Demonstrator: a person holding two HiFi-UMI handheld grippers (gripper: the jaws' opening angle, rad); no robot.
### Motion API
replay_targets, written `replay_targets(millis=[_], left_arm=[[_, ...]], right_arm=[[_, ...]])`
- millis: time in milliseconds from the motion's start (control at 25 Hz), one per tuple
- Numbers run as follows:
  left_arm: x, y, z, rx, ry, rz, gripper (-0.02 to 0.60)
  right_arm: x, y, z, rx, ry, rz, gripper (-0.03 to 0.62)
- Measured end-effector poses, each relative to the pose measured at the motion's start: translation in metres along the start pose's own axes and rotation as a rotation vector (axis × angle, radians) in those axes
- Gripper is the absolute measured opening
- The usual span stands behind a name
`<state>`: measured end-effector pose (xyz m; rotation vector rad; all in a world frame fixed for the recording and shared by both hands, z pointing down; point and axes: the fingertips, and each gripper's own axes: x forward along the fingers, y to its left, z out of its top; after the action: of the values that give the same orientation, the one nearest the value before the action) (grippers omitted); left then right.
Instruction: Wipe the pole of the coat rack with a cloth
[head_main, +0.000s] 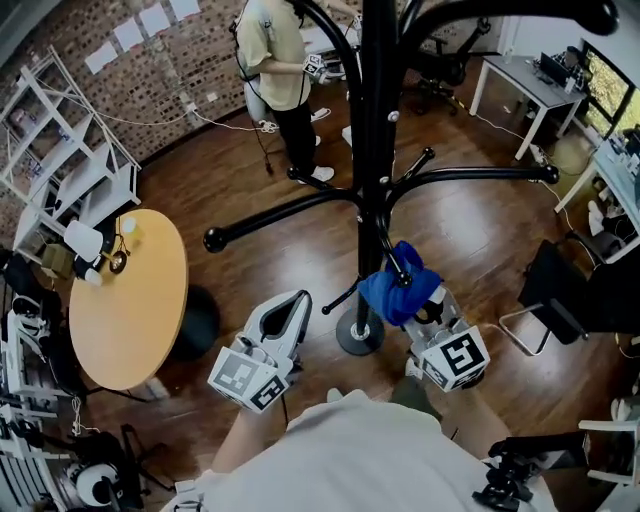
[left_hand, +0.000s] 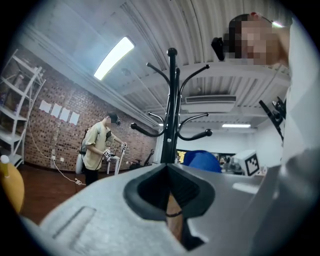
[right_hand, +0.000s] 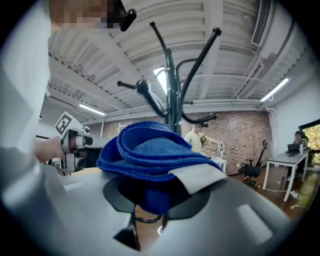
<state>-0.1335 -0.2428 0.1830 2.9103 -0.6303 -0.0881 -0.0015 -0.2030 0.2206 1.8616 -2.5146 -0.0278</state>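
The only print we find is the black-and-white square pattern on each claw's marker cube (head_main: 457, 357), a code and not words. A white tag (right_hand: 197, 176) is sewn to the edge of the blue cloth (right_hand: 150, 152), and we can make out no lettering on it. The pale sheets (head_main: 128, 33) pinned to the brick wall (head_main: 190, 75) are too small to read.

The right claw (right_hand: 160, 197) is closed on the cloth, which is folded and bunches out over both jaw tips. In the head view the cloth sits low on the coat rack (head_main: 372, 215), just beside the black pole (head_main: 375, 150) and a little above its round base. A short lower peg crosses in front of it. We cannot tell whether the fabric actually touches the pole. From the right gripper view the pole rises directly behind the bundle.

The left claw (head_main: 296, 305) hangs to the left of the pole, apart from it, its jaws brought together with nothing between them. Further left stands a round wooden counter (head_main: 130, 300). A person (head_main: 280, 70) stands on the wooden floor beyond the rack.
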Motion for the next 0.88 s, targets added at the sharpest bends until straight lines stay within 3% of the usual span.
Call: replay_targets(millis=[80,200,400,600,880], left_arm=[[0.012,-0.006,0.003,0.019,-0.017,0.035,0.002],[0.027,-0.013,0.006,0.016,-0.046,0.121,0.002],[0.053,-0.040,0.000,0.018,-0.068,0.176,0.002],[0.052,-0.042,-0.026,0.006,-0.078,0.360,0.002],[0.034,-0.067,-0.054,-0.067,-0.084,0.558,0.002]], right_arm=[[-0.005,-0.029,0.024,-0.030,-0.013,0.020,0.103],[0.014,-0.052,0.045,-0.094,-0.006,0.135,0.103],[0.050,-0.057,0.033,-0.112,0.079,0.347,0.103],[0.052,-0.046,-0.041,-0.137,0.194,0.492,0.103],[0.056,-0.034,-0.183,-0.179,0.464,0.581,0.103]])
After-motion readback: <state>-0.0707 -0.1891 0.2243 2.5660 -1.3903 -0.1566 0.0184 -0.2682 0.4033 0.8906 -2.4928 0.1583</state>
